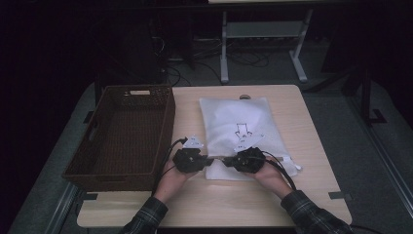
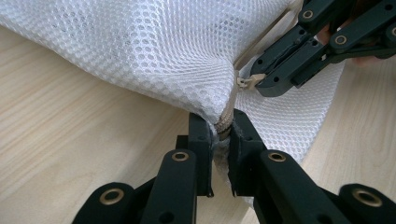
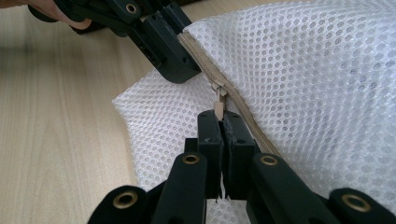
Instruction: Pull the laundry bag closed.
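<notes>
**Both grippers clamped on the mesh bag's zip**

White mesh bag (image 1: 238, 131) lies flat on the wooden table (image 1: 311, 161), just right of the brown wicker basket (image 1: 124, 134), near edge toward the person. Left gripper (image 2: 219, 133) is clenched on the bag's edge, pinching mesh and the beige zipper (image 3: 233, 95) tape into a small raised fold. Right gripper (image 3: 223, 123) is closed tight on the zipper pull (image 3: 218, 108). The two grippers meet nearly tip to tip at the bag's near edge. Both hands rest low on the table.
</notes>
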Available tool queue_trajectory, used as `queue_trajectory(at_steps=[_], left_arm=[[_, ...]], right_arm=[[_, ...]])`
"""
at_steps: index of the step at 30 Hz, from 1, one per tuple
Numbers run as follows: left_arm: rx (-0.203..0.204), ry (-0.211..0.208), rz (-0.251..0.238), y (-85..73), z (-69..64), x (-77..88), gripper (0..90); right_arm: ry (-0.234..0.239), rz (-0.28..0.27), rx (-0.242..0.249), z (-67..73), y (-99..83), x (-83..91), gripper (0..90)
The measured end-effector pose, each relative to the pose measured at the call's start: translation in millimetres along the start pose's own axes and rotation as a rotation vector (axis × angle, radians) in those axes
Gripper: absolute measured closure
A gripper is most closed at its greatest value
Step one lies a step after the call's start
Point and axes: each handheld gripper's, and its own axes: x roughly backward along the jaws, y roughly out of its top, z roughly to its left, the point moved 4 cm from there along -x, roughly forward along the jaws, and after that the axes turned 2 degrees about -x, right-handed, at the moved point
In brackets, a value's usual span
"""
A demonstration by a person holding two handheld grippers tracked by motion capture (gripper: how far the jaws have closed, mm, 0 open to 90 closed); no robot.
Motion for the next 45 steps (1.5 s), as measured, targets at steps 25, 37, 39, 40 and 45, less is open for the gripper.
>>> queue_trajectory(at_steps=[25,37,39,40,45], left_arm=[[0.049,0.029,0.001,-3.6,5.8,1.5,81.6],[0.062,0.031,-0.008,-3.5,6.7,1.9,81.5],[0.064,0.035,-0.009,-3.5,7.0,2.0,81.6],[0.064,0.035,-0.007,-3.6,7.3,2.2,81.6],[0.069,0.034,-0.008,-3.6,7.7,2.2,81.5]], right_arm=[[-0.068,0.041,-0.032,-9.0,-14.3,12.0,87.1],[-0.114,0.037,-0.04,-11.6,-21.3,28.6,87.0],[-0.119,0.035,-0.044,-12.2,-22.1,30.8,87.1],[-0.121,0.034,-0.044,-12.7,-22.6,31.8,87.0],[-0.13,0.03,-0.052,-14.2,-25.1,37.5,87.0]])
